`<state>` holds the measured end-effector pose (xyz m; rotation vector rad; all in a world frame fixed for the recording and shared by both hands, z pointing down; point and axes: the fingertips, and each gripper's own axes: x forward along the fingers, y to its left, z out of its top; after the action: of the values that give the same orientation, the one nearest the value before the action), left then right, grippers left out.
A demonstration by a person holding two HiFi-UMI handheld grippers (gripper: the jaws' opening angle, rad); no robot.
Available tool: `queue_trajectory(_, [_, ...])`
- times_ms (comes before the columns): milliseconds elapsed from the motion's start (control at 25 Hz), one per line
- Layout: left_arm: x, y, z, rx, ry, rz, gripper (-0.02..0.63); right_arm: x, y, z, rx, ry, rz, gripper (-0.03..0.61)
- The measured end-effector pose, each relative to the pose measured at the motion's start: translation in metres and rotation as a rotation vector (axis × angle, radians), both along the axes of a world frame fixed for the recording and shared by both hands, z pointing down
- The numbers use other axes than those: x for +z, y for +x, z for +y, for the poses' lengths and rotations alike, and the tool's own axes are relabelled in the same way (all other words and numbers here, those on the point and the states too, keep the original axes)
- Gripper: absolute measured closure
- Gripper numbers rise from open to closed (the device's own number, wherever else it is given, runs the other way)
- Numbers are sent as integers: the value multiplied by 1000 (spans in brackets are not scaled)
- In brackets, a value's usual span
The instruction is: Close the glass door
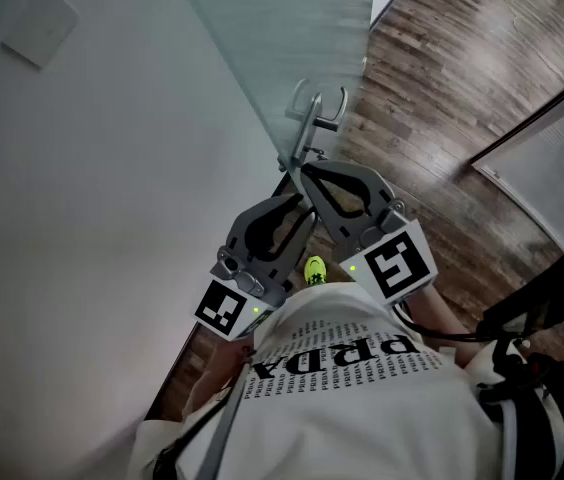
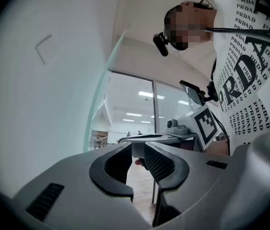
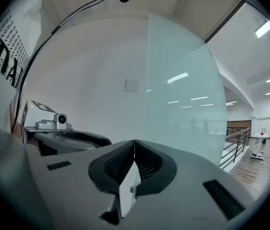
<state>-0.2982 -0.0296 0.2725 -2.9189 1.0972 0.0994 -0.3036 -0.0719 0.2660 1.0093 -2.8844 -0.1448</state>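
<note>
Observation: found glass door (image 1: 284, 38) ahead of both grippers, with handle-side edge running down toward the jaw tips. Saw door handle (image 1: 316, 118) just beyond the tips of right gripper (image 3: 134, 142), apart from them, no contact. Read right gripper's jaws as pressed together on nothing; judged that suited to pushing on pane or handle rather than clamping. Read left gripper (image 2: 138, 148) as jaws well apart, nothing pinched, only the right gripper's body seen past the gap; judged it ready to take the handle. Noted both held level, side by side, close to the shirt (image 1: 362, 388), tips toward the door. Placed white wall (image 1: 82, 188) to the left of the grippers, wood floor (image 1: 442, 88) beyond and to their right. Judged door not yet shut.
</note>
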Motion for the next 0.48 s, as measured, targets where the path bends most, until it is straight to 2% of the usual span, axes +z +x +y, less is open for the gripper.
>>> queue_trajectory(360, [-5,0,-1,2,29,16,531,-2,-1,-1,-1,24,15,579])
queue_trajectory(480, [-9,-5,-5,-2,39,26,531,-8,0,-6,34,44,40,578])
